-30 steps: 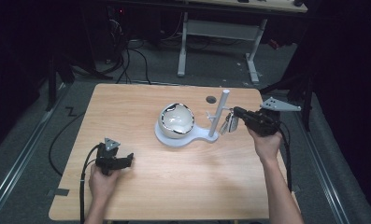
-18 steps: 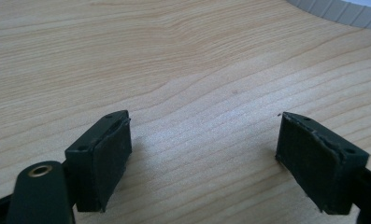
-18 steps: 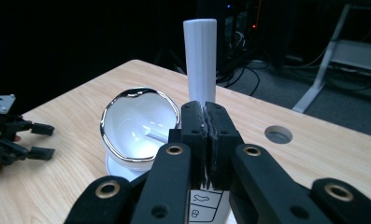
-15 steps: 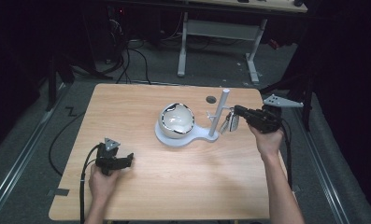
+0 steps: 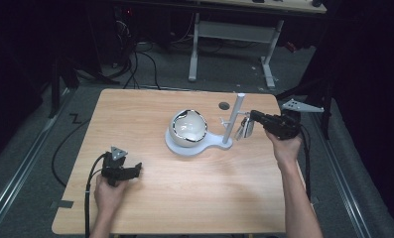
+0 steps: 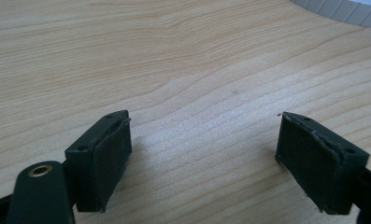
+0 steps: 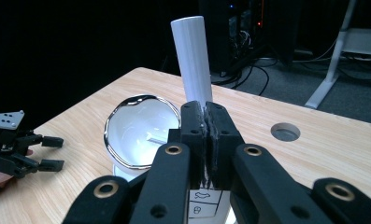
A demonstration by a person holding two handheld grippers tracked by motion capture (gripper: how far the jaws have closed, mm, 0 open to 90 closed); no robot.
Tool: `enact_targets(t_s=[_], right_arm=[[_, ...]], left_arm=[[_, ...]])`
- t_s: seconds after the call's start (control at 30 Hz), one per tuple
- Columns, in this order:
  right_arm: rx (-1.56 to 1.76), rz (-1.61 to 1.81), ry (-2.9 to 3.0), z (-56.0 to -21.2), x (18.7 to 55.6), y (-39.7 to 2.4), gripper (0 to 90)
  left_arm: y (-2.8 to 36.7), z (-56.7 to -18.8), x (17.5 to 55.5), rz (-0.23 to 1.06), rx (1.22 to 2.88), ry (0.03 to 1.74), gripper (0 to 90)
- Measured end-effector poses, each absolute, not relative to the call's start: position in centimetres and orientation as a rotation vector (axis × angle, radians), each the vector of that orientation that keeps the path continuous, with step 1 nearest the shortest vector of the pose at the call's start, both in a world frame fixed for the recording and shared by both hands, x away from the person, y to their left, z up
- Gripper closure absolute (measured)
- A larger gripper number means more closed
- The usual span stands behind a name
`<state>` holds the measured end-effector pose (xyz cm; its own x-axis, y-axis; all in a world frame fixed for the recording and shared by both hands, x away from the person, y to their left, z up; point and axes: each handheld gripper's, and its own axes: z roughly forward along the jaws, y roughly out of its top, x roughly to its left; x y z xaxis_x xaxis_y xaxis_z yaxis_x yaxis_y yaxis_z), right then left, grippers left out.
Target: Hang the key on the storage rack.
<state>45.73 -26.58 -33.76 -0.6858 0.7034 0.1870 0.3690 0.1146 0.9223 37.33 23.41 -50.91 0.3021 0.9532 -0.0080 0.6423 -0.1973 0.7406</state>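
On the table [image 5: 150,114] stand one white stand [image 5: 199,144] with one upright post [image 5: 232,119] and one white bowl [image 5: 188,126] (chrome-rimmed), the right claw [image 5: 246,124] clamped on one small shiny cup [image 5: 244,129] beside the post, the left claw [image 6: 204,149] wide open and empty.

Bright on the wooden table [image 5: 150,119], dark all around. Shiny glare on the bowl's rim [image 7: 127,100]. Blurry up close.
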Motion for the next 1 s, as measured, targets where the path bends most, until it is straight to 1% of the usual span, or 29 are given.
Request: enact_targets(t_s=[0.23,0.5,0.53,0.67,1.0], right_arm=[[1.076,1.602,2.088,-33.9,46.0,-26.9,85.7],[1.089,1.616,2.088,-34.2,46.4,-27.0,86.5],[1.094,1.607,2.087,-34.3,46.4,-27.0,88.6],[1.090,1.574,2.099,-34.7,46.5,-26.5,89.5],[1.087,1.518,2.087,-35.2,46.2,-25.9,89.3]], left_arm=[[23.4,-50.9,37.3,0.618,1.928,1.417,18.6],[23.4,-50.9,37.3,0.618,1.927,1.417,18.5],[23.4,-50.9,37.3,0.619,1.928,1.417,18.5],[23.4,-50.9,37.3,0.619,1.929,1.417,18.5],[23.4,-50.9,37.3,0.618,1.927,1.417,18.5]])
